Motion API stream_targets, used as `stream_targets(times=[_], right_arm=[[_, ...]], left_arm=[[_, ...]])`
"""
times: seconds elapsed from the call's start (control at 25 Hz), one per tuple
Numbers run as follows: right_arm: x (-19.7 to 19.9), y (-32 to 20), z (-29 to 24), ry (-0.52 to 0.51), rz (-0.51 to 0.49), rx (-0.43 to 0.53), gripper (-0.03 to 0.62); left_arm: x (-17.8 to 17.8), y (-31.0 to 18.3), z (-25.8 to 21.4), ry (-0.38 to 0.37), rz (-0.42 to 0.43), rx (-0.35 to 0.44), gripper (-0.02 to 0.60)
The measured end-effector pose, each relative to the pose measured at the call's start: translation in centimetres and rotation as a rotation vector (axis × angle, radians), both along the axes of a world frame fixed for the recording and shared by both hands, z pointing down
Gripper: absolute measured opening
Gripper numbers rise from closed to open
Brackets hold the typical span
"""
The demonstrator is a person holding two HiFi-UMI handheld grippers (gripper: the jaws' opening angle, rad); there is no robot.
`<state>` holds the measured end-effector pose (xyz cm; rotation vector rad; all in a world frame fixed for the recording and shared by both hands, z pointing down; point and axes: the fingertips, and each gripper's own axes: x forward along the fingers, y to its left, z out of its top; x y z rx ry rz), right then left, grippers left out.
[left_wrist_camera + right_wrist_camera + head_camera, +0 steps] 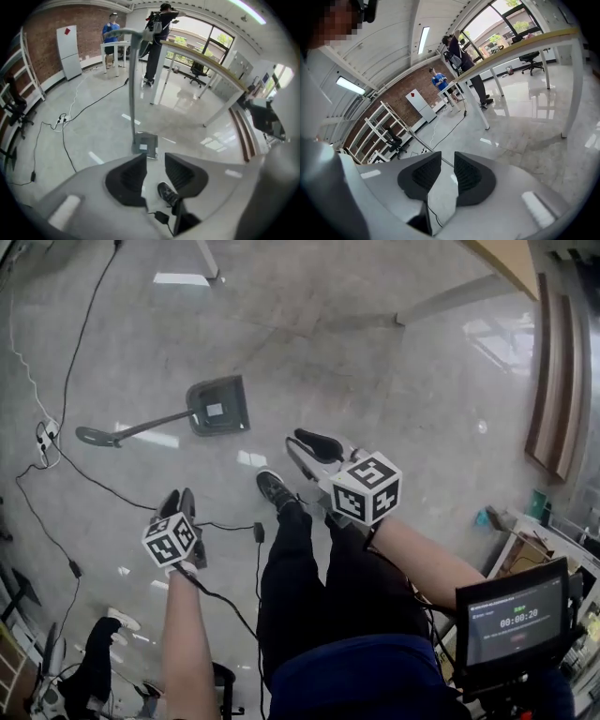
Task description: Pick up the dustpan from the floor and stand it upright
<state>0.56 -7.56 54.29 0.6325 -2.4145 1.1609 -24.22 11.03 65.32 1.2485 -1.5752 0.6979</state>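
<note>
A: Where was the dustpan (217,407)?
B: Standing upright on the floor (375,362), clear of both claws. The left claw (178,501) and right claw (309,451) were parted, nothing between their jaws.

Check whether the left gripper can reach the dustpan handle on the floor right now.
Probably yes: only bare floor lies between the left gripper and the dustpan handle, and its jaws stand apart, empty.
</note>
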Motion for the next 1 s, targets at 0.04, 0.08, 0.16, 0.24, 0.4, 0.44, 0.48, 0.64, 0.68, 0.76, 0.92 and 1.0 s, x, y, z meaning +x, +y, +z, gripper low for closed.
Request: stream_targets(times=[0.04,0.08,0.16,0.24,0.4,0.44,0.48,0.64,0.68,0.76,0.92,1.0], right_arm=[[0.9,-0.3,-1.1,-0.001,0.003,0.013,0.087],[1.9,-0.5,-2.2,0.001,0.006,0.023,0.072],[3.4,-0.6,-3.9,0.009,0.004,0.039,0.034],[4.5,-0.2,-5.0,0.016,-0.018,0.054,0.011],[8.2,0.7,-9.9,0.022,-0.072,0.121,0.011],[8.8,0.7,-11.2,0.02,-0.08,0.142,0.011],[9.3,0.7,-12.5,0.019,-0.085,0.159,0.011],[10.3,0.5,-16.7,0.006,-0.085,0.202,0.011],[10.4,0.3,-17.6,-0.003,-0.084,0.214,0.011],[10.5,0.5,-19.0,-0.022,-0.087,0.234,0.011],[10.6,1.4,-22.3,-0.05,-0.098,0.271,0.011],[10.7,1.9,-23.9,-0.058,-0.109,0.299,0.011]], left_arm=[[2.1,0.4,-1.5,0.019,0.015,0.015,0.12],[4.5,0.6,-3.1,0.047,0.033,0.034,0.112],[8.3,0.5,-5.8,0.096,0.068,0.078,0.093],[11.6,0.2,-8.0,0.143,0.098,0.115,0.07],[19.1,-1.5,-14.5,0.211,0.171,0.2,0.057],[20.3,-2.3,-16.0,0.209,0.192,0.228,0.057],[21.2,-3.1,-17.5,0.204,0.213,0.254,0.057],[23.0,-5.7,-22.2,0.181,0.284,0.337,0.055],[23.1,-6.1,-23.0,0.173,0.29,0.355,0.055],[23.2,-6.3,-24.2,0.164,0.283,0.377,0.055],[23.3,-5.7,-26.4,0.151,0.242,0.399,0.053],[23.7,-5.5,-27.7,0.141,0.234,0.415,0.051]])
